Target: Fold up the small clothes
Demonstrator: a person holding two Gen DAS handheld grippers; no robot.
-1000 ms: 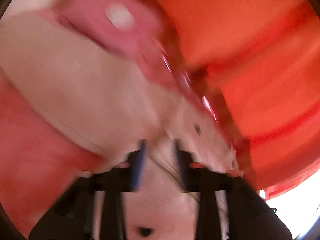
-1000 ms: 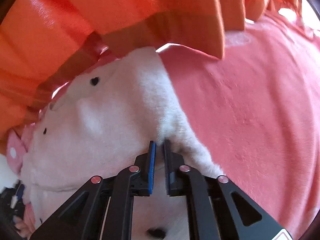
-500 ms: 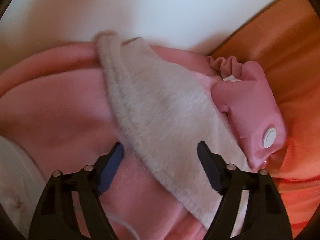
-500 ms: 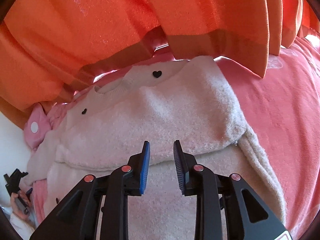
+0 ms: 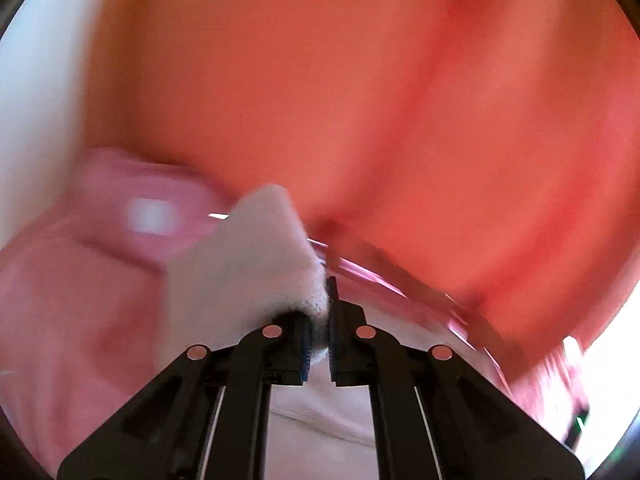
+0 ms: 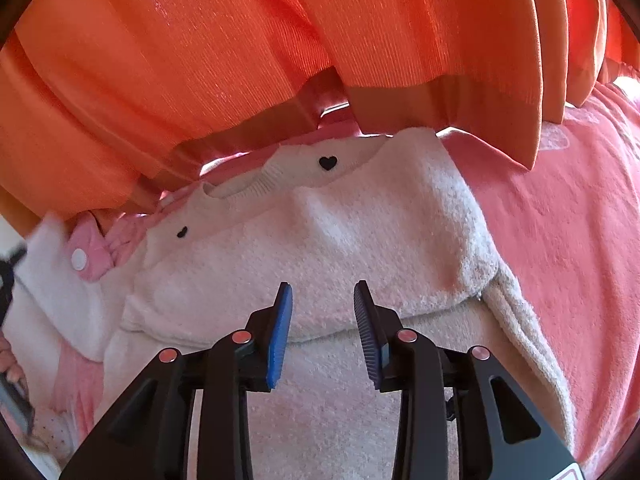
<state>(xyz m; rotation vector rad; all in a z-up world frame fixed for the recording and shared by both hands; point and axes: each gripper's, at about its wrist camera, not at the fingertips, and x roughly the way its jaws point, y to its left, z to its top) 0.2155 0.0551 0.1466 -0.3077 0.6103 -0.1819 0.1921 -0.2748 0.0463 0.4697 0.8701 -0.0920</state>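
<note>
Risk: thin pinch. Left gripper point(image 5: 318, 334) clamps cream sweater point(image 6: 320, 248) sleeve tip; could slip. Right gripper point(image 6: 323, 332) gapes, empty.

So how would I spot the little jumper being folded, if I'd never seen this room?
Find the orange curtain hanging over the pink blanket. Just below its hem lies the cream fluffy jumper, in front of the open right gripper. Unlike the pink garment with a white button beside it, it has small black hearts at the neckline.
</note>
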